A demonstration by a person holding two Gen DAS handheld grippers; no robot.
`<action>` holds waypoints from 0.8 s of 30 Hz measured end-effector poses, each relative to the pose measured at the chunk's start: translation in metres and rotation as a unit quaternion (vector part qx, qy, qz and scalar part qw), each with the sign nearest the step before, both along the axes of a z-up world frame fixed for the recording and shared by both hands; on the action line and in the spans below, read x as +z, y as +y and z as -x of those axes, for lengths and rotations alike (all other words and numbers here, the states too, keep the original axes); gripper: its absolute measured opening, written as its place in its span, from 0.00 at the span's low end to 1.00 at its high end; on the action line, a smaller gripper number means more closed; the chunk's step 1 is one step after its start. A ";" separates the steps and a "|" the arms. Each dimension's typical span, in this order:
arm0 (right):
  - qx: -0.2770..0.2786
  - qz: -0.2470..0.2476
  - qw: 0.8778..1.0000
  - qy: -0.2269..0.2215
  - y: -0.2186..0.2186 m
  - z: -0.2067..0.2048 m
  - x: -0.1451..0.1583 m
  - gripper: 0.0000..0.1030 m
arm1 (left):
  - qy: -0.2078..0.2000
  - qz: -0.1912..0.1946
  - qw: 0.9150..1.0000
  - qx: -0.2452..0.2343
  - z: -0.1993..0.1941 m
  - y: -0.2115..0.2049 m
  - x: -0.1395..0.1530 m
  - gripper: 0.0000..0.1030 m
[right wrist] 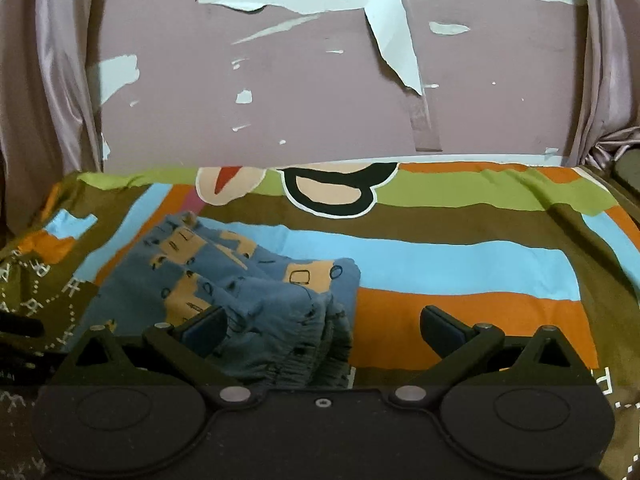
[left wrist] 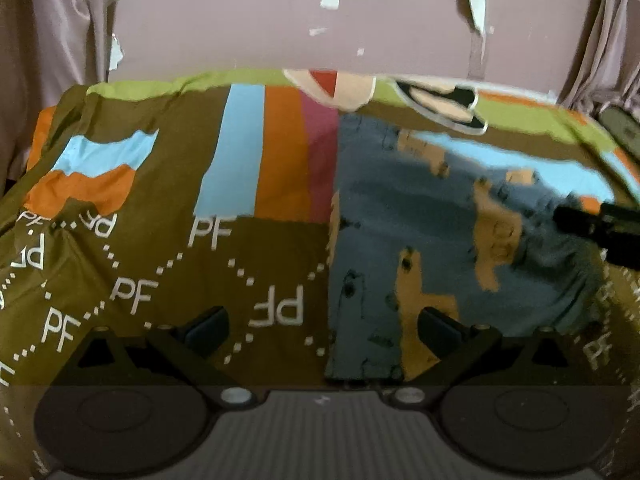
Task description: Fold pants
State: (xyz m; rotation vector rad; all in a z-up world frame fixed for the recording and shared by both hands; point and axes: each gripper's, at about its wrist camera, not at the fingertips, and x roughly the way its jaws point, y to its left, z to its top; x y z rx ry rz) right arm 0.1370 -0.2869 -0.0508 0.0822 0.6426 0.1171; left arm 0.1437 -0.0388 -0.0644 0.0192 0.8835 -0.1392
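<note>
The blue pants (left wrist: 432, 236) with tan vehicle prints lie folded on the patterned bedsheet (left wrist: 168, 200). In the left wrist view they fill the right half, with their left edge straight. My left gripper (left wrist: 322, 326) is open over that near left edge, holding nothing. In the right wrist view the pants (right wrist: 256, 292) lie bunched at centre left, the elastic waistband nearest. My right gripper (right wrist: 322, 328) is open around the waistband end, its left finger (right wrist: 204, 330) against the cloth. The right gripper also shows in the left wrist view (left wrist: 600, 228), at the right edge.
The bedsheet (right wrist: 460, 264) has brown, blue, orange and green stripes and "PF" lettering. A mauve wall (right wrist: 280, 92) with peeling paint stands behind the bed. Curtains (right wrist: 52, 80) hang at both sides. A dark object (left wrist: 622, 128) lies at the far right edge.
</note>
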 end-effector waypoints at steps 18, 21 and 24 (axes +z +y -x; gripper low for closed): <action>0.100 -0.140 0.984 0.045 -0.036 -0.049 -0.036 0.99 | -0.020 0.096 0.995 0.024 -0.008 0.005 -0.014 1.00; 0.098 -0.142 0.984 0.037 -0.037 -0.047 -0.037 0.99 | -0.024 0.103 0.994 0.031 -0.011 0.003 -0.016 1.00; 0.088 -0.159 0.983 0.031 -0.044 -0.048 -0.038 0.99 | -0.026 0.090 0.995 0.025 -0.012 -0.001 -0.018 1.00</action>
